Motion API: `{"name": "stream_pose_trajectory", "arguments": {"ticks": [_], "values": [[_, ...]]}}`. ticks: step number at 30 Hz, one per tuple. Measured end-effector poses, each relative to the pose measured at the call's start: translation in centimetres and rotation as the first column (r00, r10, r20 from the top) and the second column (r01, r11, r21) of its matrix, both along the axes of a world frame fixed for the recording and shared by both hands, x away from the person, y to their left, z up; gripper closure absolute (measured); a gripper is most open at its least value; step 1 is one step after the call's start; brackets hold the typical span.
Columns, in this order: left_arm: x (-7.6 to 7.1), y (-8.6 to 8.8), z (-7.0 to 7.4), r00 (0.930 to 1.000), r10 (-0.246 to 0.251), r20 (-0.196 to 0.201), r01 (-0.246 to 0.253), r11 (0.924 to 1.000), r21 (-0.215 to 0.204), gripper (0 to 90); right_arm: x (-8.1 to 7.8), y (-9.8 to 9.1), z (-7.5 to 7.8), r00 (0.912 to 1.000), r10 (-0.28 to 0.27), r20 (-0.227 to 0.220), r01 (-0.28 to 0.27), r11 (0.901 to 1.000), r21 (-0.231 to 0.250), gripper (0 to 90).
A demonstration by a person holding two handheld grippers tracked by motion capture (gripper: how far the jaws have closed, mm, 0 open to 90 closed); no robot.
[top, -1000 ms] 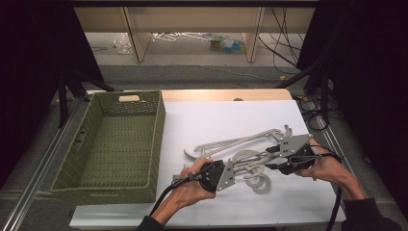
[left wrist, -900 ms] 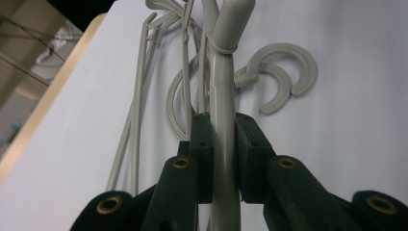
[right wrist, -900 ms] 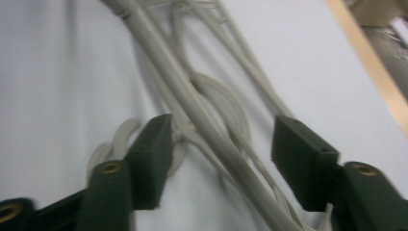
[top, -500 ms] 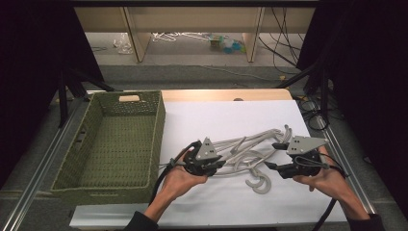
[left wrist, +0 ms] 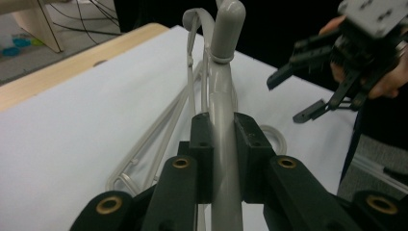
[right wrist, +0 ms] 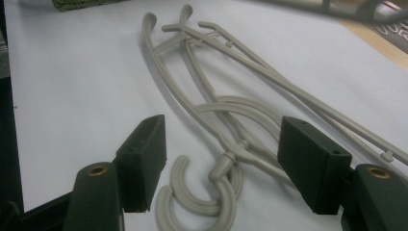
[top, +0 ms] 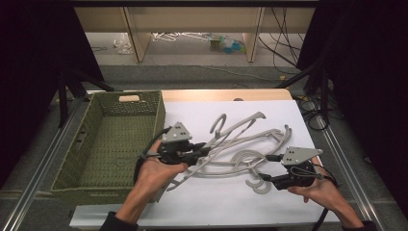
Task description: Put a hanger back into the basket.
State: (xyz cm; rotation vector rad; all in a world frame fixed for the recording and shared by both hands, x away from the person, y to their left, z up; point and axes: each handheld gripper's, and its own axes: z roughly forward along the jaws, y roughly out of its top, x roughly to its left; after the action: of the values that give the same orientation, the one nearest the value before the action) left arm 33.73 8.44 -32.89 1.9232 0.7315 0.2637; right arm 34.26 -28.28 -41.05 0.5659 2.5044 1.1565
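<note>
A green basket (top: 108,144) is sitting at the left of the white table (top: 308,120). Beside it, one grey hanger (top: 226,139) is being pinched by the left gripper (top: 192,153) and lifted off the hanger pile (top: 245,161). Snagging could easily be caused by the tangled hooks, so the rest might get dragged along. The pinch on the bar (left wrist: 221,144) is being shown close up in the left gripper view, while two loose hooks (right wrist: 202,199) between the spread jaws of the right gripper (right wrist: 231,163) are being shown in the right gripper view.

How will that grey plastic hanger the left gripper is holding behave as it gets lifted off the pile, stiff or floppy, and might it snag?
Probably stiff: the lifted hanger keeps its curved shape though the left gripper clamps it at one spot. Likely light, being thin plastic rod. It may well snag, since its arms cross the other hangers on the white sheet, and the hooks could catch.
</note>
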Motion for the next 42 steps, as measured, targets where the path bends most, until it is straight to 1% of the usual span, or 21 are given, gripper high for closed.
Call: {"name": "stream_pose_trajectory", "arguments": {"ticks": [2, 3, 4, 6, 8, 9, 12, 15, 16, 17, 20, 21, 22, 25, 28, 31, 34, 36, 38, 40, 42], "values": [[-0.3, 1.3, 0.9, 0.9999, 0.014, 0.005, -0.014, 0.9990, -0.043, 79.0, 0.0, 0.0, -0.1, 1.0000, 0.004, -0.004, -0.004, 1.0000, -0.001, 34.9], [-0.5, 1.8, 1.3, 0.9997, 0.021, 0.011, -0.021, 0.9982, -0.055, 79.0, 0.0, 0.0, -0.2, 0.9998, 0.004, -0.018, -0.004, 0.9999, -0.012, 34.9], [-0.6, 2.3, 1.6, 0.9996, 0.023, 0.015, -0.022, 0.9980, -0.059, 79.0, 0.0, 0.1, -0.3, 0.9999, -0.004, -0.014, 0.004, 0.9999, -0.010, 34.9], [-0.7, 3.5, 2.3, 0.9992, 0.035, 0.018, -0.034, 0.9960, -0.083, 79.0, 0.0, 0.1, -0.4, 0.9999, 0.002, -0.015, -0.002, 0.9999, -0.011, 35.0], [-0.8, 4.7, 2.9, 0.9986, 0.048, 0.024, -0.045, 0.9948, -0.091, 79.0, 0.0, 0.2, -0.3, 0.9999, 0.003, -0.015, -0.003, 1.0000, -0.009, 35.0], [-0.8, 5.3, 3.2, 0.9981, 0.057, 0.024, -0.055, 0.9942, -0.092, 79.0, 0.0, 0.2, -0.3, 0.9999, 0.003, -0.014, -0.003, 1.0000, 0.000, 34.9], [-0.6, 7.3, 3.8, 0.9955, 0.090, 0.028, -0.087, 0.9919, -0.092, 79.0, -0.1, 0.1, -0.4, 0.9997, 0.008, -0.023, -0.008, 1.0000, -0.001, 34.7], [-0.2, 9.2, 4.3, 0.9907, 0.130, 0.038, -0.127, 0.9888, -0.078, 79.0, -0.2, 0.1, -0.7, 0.9998, 0.005, -0.021, -0.004, 0.9999, 0.011, 33.3], [0.1, 9.8, 4.4, 0.9893, 0.139, 0.042, -0.136, 0.9877, -0.077, 79.0, -0.2, 0.1, -0.7, 0.9996, -0.002, -0.027, 0.002, 1.0000, -0.006, 31.9], [0.3, 10.4, 4.5, 0.9865, 0.158, 0.041, -0.155, 0.9848, -0.079, 79.0, -0.2, 0.1, -0.7, 0.9996, -0.002, -0.027, 0.002, 1.0000, -0.006, 31.9], [0.9, 12.0, 4.8, 0.9813, 0.184, 0.057, -0.180, 0.9814, -0.066, 79.0, -0.2, 0.1, -0.9, 0.9994, -0.013, -0.033, 0.012, 0.9999, -0.004, 30.2], [1.1, 12.4, 4.8, 0.9798, 0.192, 0.057, -0.188, 0.9801, -0.064, 79.0, -0.2, 0.1, -1.0, 0.9996, -0.010, -0.027, 0.010, 0.9999, 0.001, 29.8], [1.2, 12.8, 4.9, 0.9784, 0.199, 0.058, -0.195, 0.9789, -0.061, 79.0, -0.3, 0.1, -0.9, 0.9994, -0.010, -0.034, 0.010, 0.9999, -0.003, 29.4], [1.9, 14.2, 4.9, 0.9735, 0.215, 0.077, -0.213, 0.9762, -0.042, 79.0, -0.3, 0.2, -1.0, 0.9992, -0.014, -0.038, 0.014, 0.9999, -0.007, 28.9], [2.5, 15.5, 4.6, 0.9694, 0.229, 0.089, -0.227, 0.9734, -0.027, 79.1, -0.2, 0.0, -0.9, 0.9993, -0.022, -0.030, 0.022, 0.9997, -0.010, 29.0], [3.0, 16.8, 4.1, 0.9664, 0.239, 0.093, -0.238, 0.9709, -0.027, 79.0, -0.1, -0.1, -1.1, 0.9992, -0.022, -0.035, 0.022, 0.9998, 0.002, 28.9], [3.4, 17.8, 3.5, 0.9651, 0.241, 0.102, -0.240, 0.9705, -0.026, 79.0, -0.1, 0.0, -1.3, 0.9990, -0.015, -0.043, 0.015, 0.9998, -0.009, 28.9], [3.6, 18.5, 3.1, 0.9641, 0.248, 0.094, -0.246, 0.9687, -0.036, 79.0, -0.1, 0.1, -1.3, 0.9990, -0.015, -0.042, 0.014, 0.9998, -0.013, 28.9], [3.8, 19.2, 2.7, 0.9642, 0.248, 0.095, -0.245, 0.9688, -0.034, 79.0, -0.1, 0.1, -1.3, 0.9990, -0.013, -0.043, 0.012, 0.9999, -0.010, 28.9], [3.9, 20.0, 2.0, 0.9615, 0.264, 0.077, -0.262, 0.9645, -0.036, 79.0, 0.0, 0.0, -1.3, 0.9987, -0.014, -0.048, 0.014, 0.9999, -0.008, 28.9], [3.9, 20.7, 1.4, 0.9588, 0.274, 0.076, -0.273, 0.9618, -0.026, 79.0, 0.1, 0.1, -1.5, 0.9987, -0.010, -0.051, 0.009, 0.9999, -0.013, 28.9]]}}
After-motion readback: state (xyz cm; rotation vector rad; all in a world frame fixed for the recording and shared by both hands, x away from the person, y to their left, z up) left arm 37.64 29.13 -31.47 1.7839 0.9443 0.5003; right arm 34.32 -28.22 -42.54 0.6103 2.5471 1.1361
